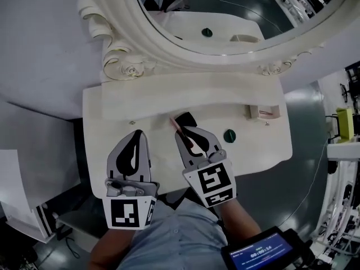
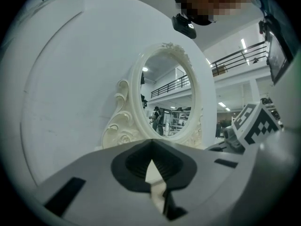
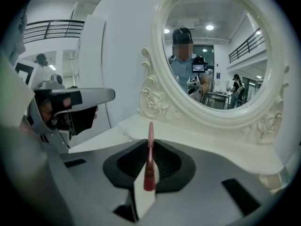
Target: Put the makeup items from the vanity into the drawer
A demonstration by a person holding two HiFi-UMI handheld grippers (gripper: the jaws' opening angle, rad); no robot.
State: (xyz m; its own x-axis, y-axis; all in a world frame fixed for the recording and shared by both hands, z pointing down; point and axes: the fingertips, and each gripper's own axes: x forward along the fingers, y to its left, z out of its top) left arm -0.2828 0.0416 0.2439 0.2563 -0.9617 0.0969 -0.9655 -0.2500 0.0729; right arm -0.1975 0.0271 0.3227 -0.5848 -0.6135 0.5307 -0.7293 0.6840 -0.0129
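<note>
Plainly, the right gripper (image 1: 181,133) has its jaws clamped on a slim pink stick (image 3: 150,149), long axis running out along the jaws toward the mirror (image 1: 225,4), above the tabletop (image 1: 107,122); the left gripper (image 1: 139,135), jaws together and empty, hangs just beside it, and no drawer shows.

A small screen (image 1: 264,252) at the lower right of the head view shows a pale row of digits that appears to read 00:00:14; the finer line above it is too small to make out. The left marker cube (image 1: 128,212) and the right marker cube (image 1: 215,183) each carry a black-and-white square code pattern, without letters or numbers. The right marker cube's pattern also shows in the left gripper view (image 2: 256,124). No other text, label or brand can be read.
</note>
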